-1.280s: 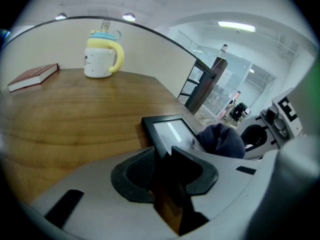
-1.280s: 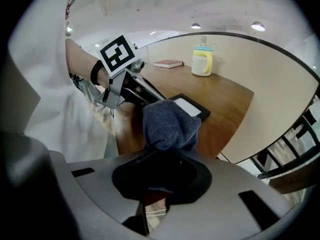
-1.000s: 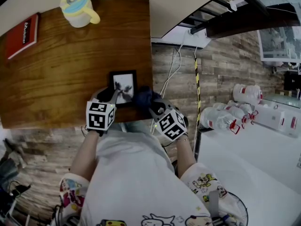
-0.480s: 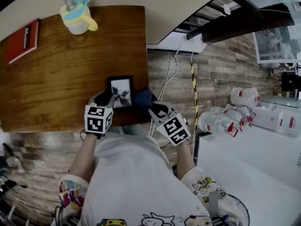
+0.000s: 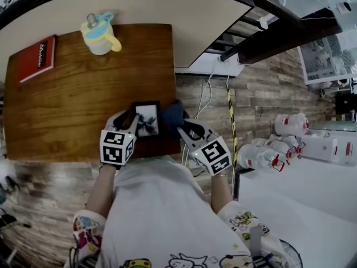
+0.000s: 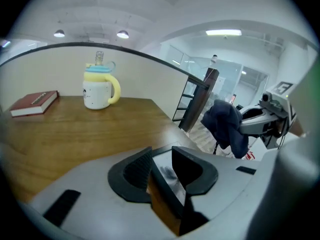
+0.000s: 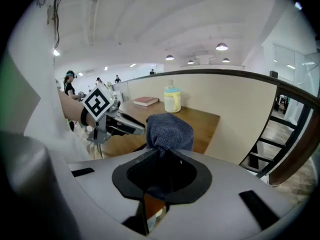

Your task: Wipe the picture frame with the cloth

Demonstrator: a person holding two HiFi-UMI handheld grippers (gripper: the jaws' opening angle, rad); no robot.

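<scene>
The black picture frame (image 5: pixel 146 120), with a grey print in it, is over the near right corner of the wooden table (image 5: pixel 72 99). My left gripper (image 5: pixel 133 123) is shut on its left edge. In the left gripper view the frame (image 6: pixel 165 176) sits edge-on between the pads. The dark blue cloth (image 5: pixel 173 114) is bunched just right of the frame, and my right gripper (image 5: pixel 182 128) is shut on it. In the right gripper view the cloth (image 7: pixel 169 130) bulges out above the jaws, with the left gripper (image 7: pixel 131 126) close beside it on the left.
A white cup with a blue lid and yellow handle (image 5: pixel 101 34) stands at the table's far side. A red book (image 5: pixel 37 58) lies at its far left. Cables (image 5: pixel 207 88) hang over the plank floor right of the table, and bottles (image 5: pixel 279 141) lie further right.
Both grippers have risen a little, carrying the frame and the cloth with them. The right gripper has turned, and the cloth stays at the frame's right edge.
</scene>
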